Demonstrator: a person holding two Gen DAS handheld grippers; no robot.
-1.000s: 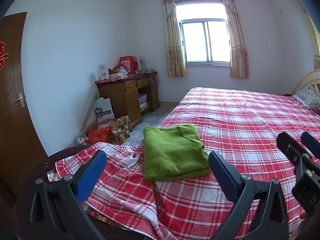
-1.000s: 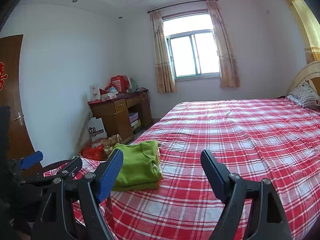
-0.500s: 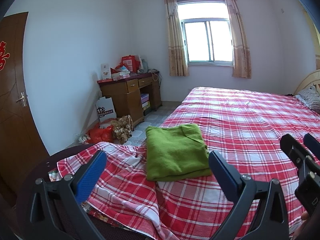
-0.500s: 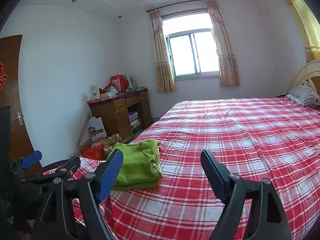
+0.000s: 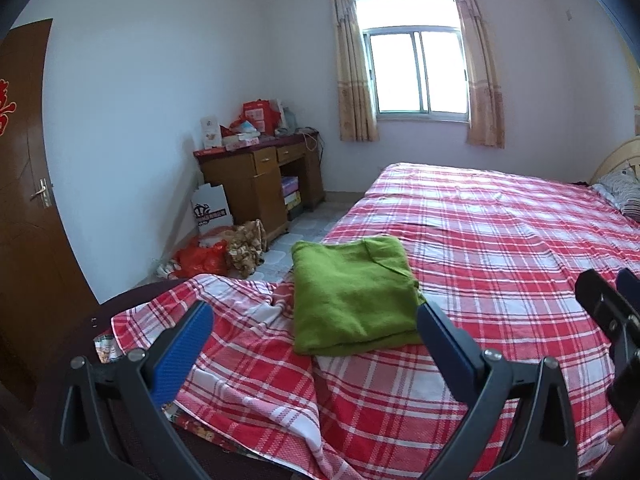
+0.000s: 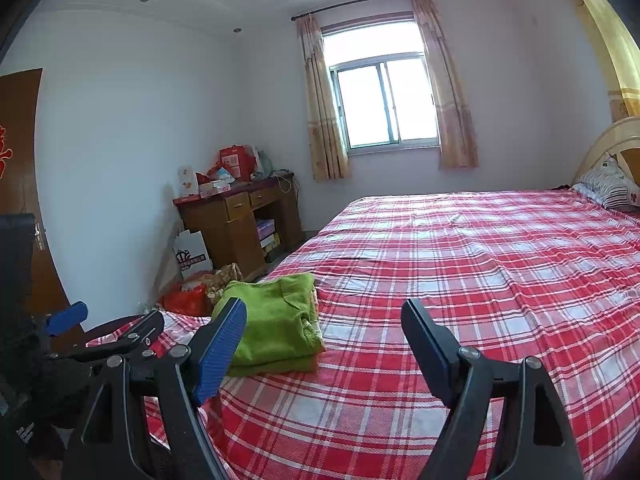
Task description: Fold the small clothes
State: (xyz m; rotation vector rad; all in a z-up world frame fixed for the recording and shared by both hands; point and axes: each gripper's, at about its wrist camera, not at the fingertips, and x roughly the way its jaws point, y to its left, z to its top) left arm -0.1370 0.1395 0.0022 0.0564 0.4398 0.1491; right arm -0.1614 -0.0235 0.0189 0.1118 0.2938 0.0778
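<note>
1. The left gripper (image 5: 316, 344) is hovering over the near corner of the bed (image 5: 500, 240), its jaws standing wide with nothing between them.
2. The right gripper (image 6: 324, 344) is hovering beside it over the bed, jaws likewise spread wide and gripping nothing.
3. The sweater (image 5: 352, 292), green and folded into a neat rectangle, is lying flat on the plaid sheet (image 5: 480, 380) near the bed's foot corner, at about 12 o'clock from the left gripper and clear of both its pads.
4. In the right wrist view the sweater (image 6: 276, 320) is sitting at about 10 o'clock from the right gripper, partly hidden behind the left pad (image 6: 222, 354).
5. The sheet is bunching into wrinkles at 9 o'clock of the sweater.
6. A desk (image 5: 260, 176) is standing against the wall at about 11 o'clock, with boxes piled on top.
7. A window (image 5: 416, 74) is glowing at 12 o'clock, and a pillow (image 6: 608, 184) is lying at 2 o'clock by the headboard.
</note>
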